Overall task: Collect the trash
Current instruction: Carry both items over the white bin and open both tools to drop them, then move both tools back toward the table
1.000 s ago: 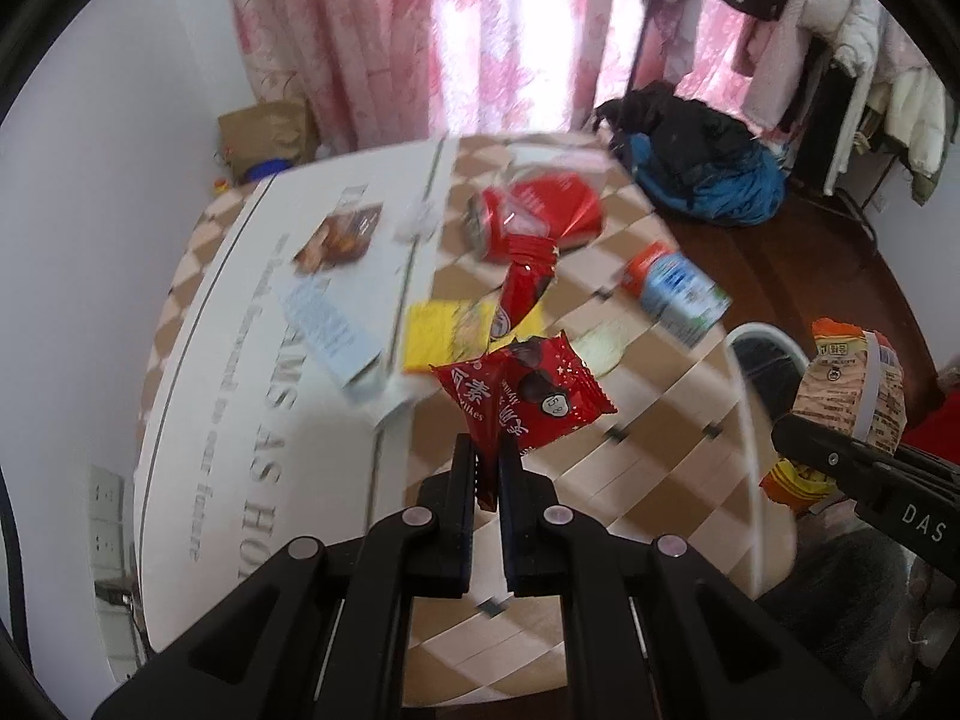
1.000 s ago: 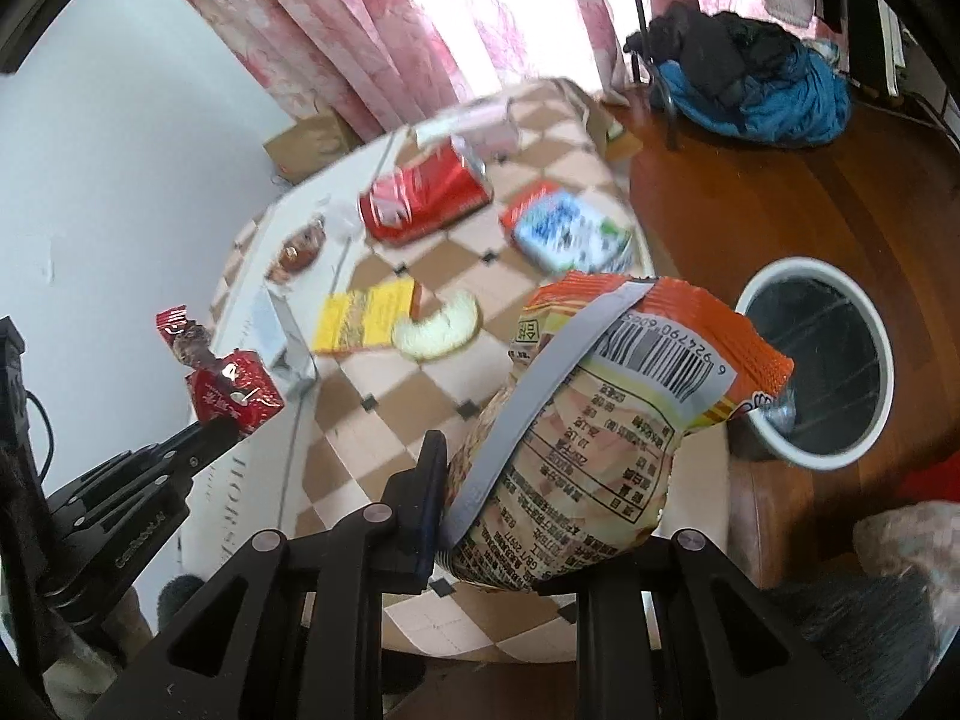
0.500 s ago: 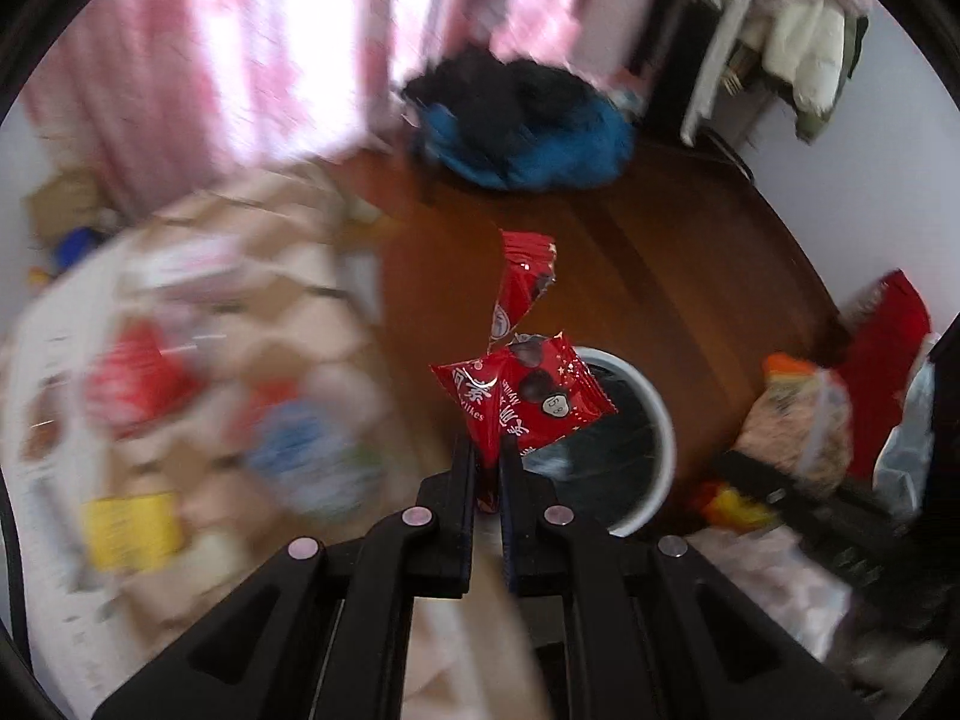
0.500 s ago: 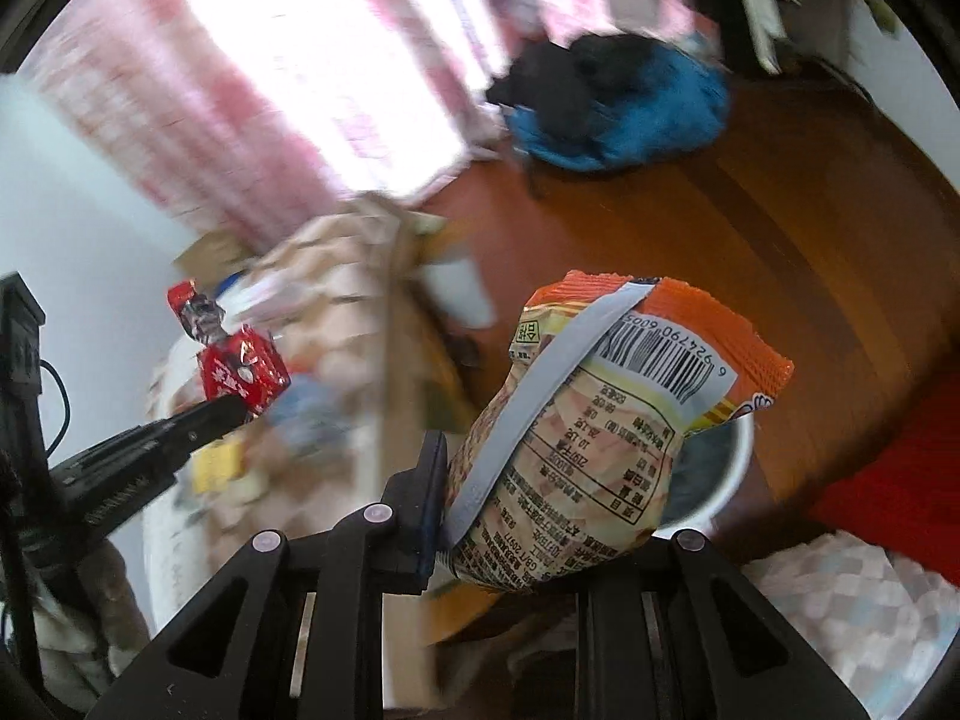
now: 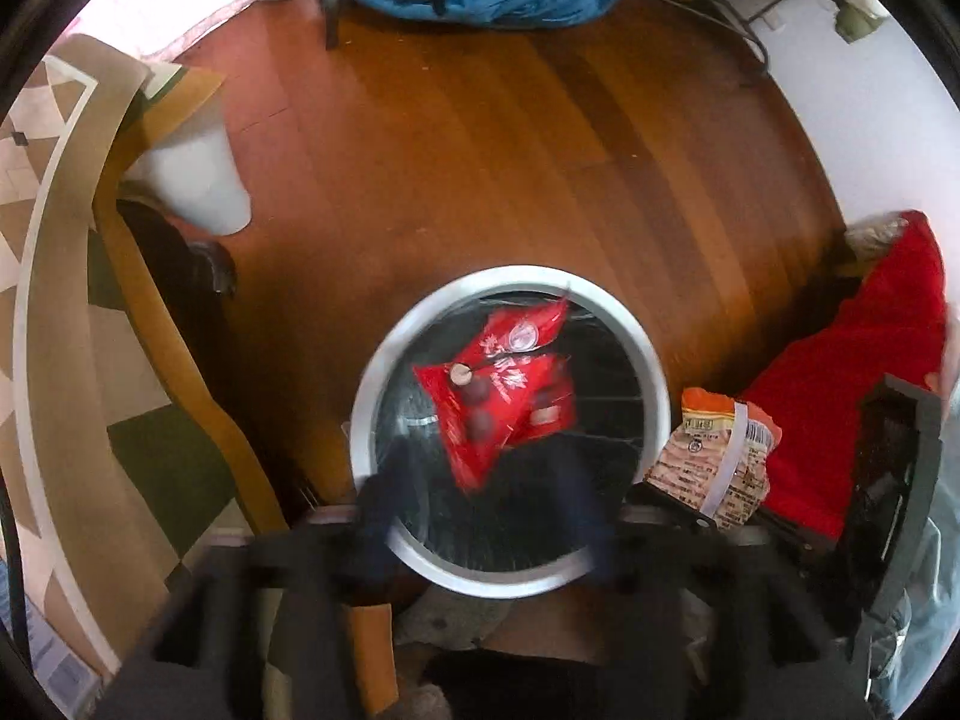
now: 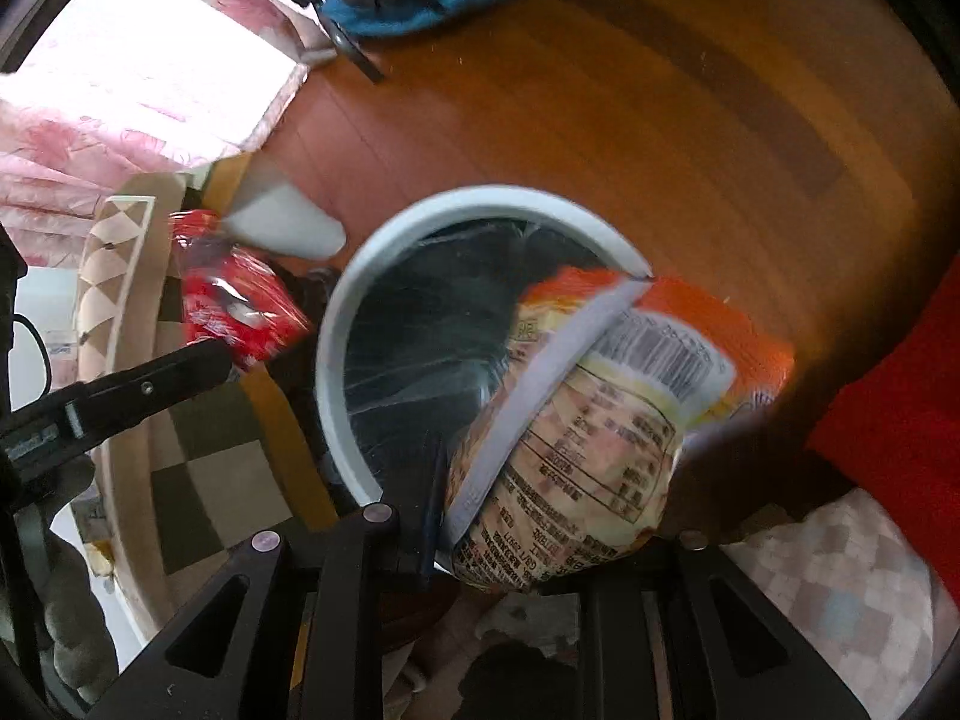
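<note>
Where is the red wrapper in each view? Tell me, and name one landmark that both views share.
Left wrist: red wrapper at centre, over the mouth of the bin, blurred.
Right wrist: at left, by the tip of the left tool, beside the bin's rim.
Shared landmark: the white-rimmed bin, and the orange bag in the right tool.

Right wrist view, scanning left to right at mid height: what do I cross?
Checkered tablecloth edge → red snack wrapper at the left gripper → white-rimmed trash bin → orange noodle packet between the right gripper's fingers → red cloth.
</note>
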